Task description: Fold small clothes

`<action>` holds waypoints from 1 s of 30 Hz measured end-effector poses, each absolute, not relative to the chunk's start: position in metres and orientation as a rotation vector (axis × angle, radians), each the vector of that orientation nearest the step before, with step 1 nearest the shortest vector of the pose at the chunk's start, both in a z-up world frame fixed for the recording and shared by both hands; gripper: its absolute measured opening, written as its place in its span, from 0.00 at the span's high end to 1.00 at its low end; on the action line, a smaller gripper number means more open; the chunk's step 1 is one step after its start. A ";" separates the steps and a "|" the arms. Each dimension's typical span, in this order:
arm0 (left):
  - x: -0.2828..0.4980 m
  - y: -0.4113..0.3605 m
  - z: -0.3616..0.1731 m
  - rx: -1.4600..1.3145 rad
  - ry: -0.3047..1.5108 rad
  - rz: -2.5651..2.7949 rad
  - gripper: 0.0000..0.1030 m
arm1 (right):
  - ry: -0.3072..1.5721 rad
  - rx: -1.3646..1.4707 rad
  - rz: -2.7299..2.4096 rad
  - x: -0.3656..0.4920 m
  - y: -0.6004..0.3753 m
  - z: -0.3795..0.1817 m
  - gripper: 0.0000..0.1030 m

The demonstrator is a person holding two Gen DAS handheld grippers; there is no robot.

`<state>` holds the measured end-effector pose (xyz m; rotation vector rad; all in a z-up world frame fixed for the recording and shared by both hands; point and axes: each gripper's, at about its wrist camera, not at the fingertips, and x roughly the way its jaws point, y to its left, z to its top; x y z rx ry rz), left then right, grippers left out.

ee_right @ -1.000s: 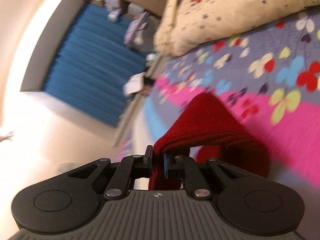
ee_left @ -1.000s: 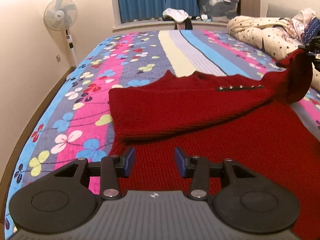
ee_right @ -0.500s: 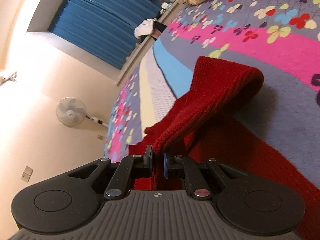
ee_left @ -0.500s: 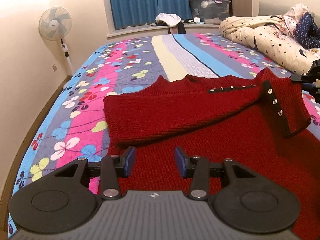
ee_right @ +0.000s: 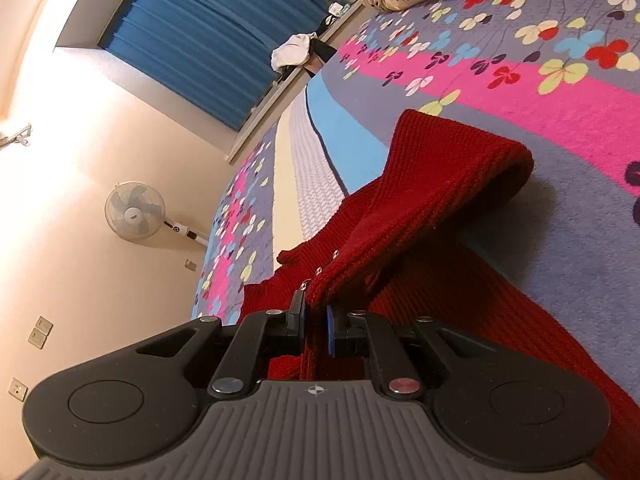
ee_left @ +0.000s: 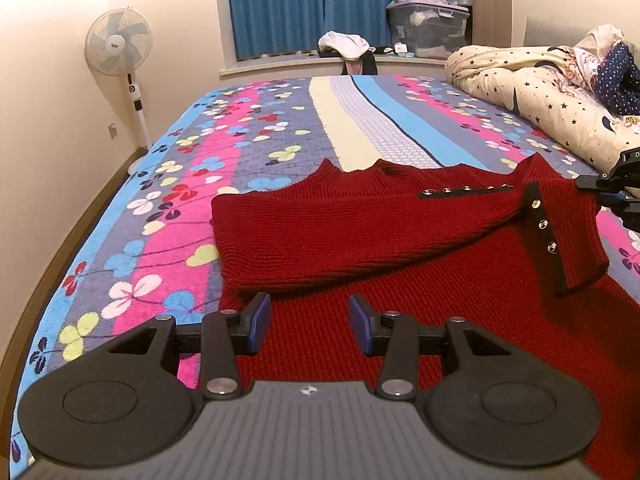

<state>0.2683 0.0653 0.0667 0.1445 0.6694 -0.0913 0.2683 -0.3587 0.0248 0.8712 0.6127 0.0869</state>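
Observation:
A dark red knit sweater (ee_left: 400, 320) lies on the flowered bedspread (ee_left: 168, 208). Its left sleeve (ee_left: 340, 236) is folded across the chest. My left gripper (ee_left: 308, 322) is open and empty, low over the sweater's lower body. My right gripper (ee_right: 316, 328) is shut on the right sleeve (ee_right: 432, 188), holding its cuff end just above the sweater; the sleeve arches up from the bed. In the left wrist view the right gripper (ee_left: 616, 192) shows at the right edge, with the buttoned cuff (ee_left: 560, 236) hanging from it.
A rolled star-print duvet (ee_left: 540, 92) lies at the far right of the bed. A standing fan (ee_left: 120, 48) is by the left wall. A storage box (ee_left: 428, 28) and clothes (ee_left: 344, 44) sit on the sill under blue curtains.
My right gripper has carried the right sleeve inward over the sweater and lowered it; the cuff now hangs with its buttons showing. The left gripper has stayed open in place.

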 end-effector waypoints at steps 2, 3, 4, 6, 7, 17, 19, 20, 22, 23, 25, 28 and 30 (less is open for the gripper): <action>0.270 0.068 0.067 0.137 0.672 -0.087 0.53 | 0.614 0.871 0.086 0.270 -0.356 0.023 0.90; 0.271 0.069 0.067 0.132 0.675 -0.083 0.53 | 0.615 0.869 0.085 0.271 -0.355 0.022 0.90; 0.271 0.071 0.067 0.127 0.678 -0.079 0.53 | 0.617 0.867 0.085 0.272 -0.354 0.022 0.90; 0.273 0.074 0.068 0.115 0.685 -0.068 0.53 | 0.622 0.861 0.082 0.274 -0.353 0.019 0.90; 0.273 0.076 0.069 0.105 0.689 -0.063 0.53 | 0.624 0.859 0.079 0.274 -0.352 0.018 0.90; 0.274 0.099 0.084 0.020 0.678 -0.023 0.53 | 0.636 0.898 0.073 0.286 -0.348 0.025 0.91; 0.273 0.107 0.088 -0.008 0.673 -0.008 0.53 | 0.630 0.906 0.063 0.297 -0.345 0.036 0.91; 0.273 0.112 0.089 -0.024 0.673 -0.002 0.53 | 0.621 0.930 0.061 0.304 -0.343 0.043 0.91; 0.274 0.122 0.091 -0.061 0.676 0.013 0.53 | 0.585 0.972 0.063 0.316 -0.335 0.060 0.91; 0.274 0.127 0.092 -0.077 0.678 0.021 0.53 | 0.561 0.997 0.068 0.322 -0.329 0.069 0.91; 0.275 0.136 0.093 -0.110 0.684 0.042 0.53 | 0.512 1.079 0.106 0.334 -0.312 0.085 0.90; 0.277 0.146 0.095 -0.140 0.686 0.068 0.54 | 0.430 1.187 0.228 0.345 -0.272 0.096 0.90; 0.279 0.151 0.095 -0.160 0.690 0.081 0.54 | 0.428 1.232 0.324 0.353 -0.231 0.087 0.90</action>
